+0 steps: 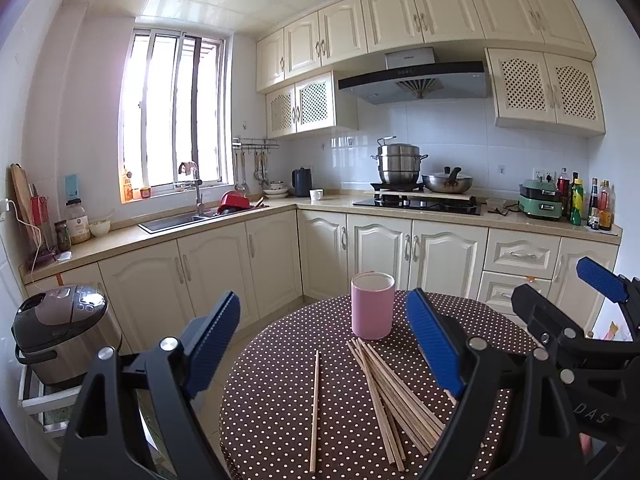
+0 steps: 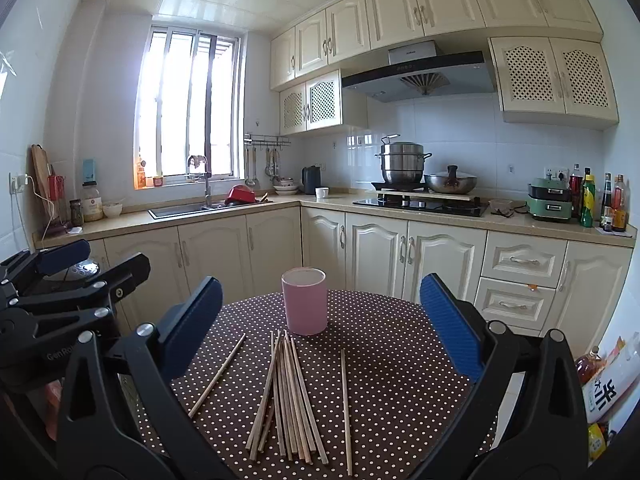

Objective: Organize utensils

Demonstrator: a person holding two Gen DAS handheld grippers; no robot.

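While both tools hang above a round bench (image 1: 280,360) covered in a brown polka-dot cloth, the left wrist view shows the left tool (image 1: 324,344) with its blue pads spread wide and nothing between them. A pink cup (image 1: 373,306) stands upright toward the far side of the bench. Just in front of it lies a loose pile of chopsticks (image 1: 392,396), fanned and overlapping, with one stray chopstick (image 1: 315,408) lying apart to the left. The right tool (image 1: 568,304) enters at the right edge, its jaws also parted and empty.

From the right wrist view, the right tool (image 2: 324,332) is likewise wide open and holds nothing. The pile fans out directly below it, the tips nearest the cup; one single stick (image 2: 218,374) lies angled to the left and another single stick (image 2: 346,408) lies straight to the right, both clear of the heap. The left tool's dark frame sits at the left edge.

The sticks look like light, stiff, thin wood, likely to roll or slip from smooth pads. A pinch across the middle of a separated stick looks the safest hold. The cup appears rigid but light, so it may tip if nudged.
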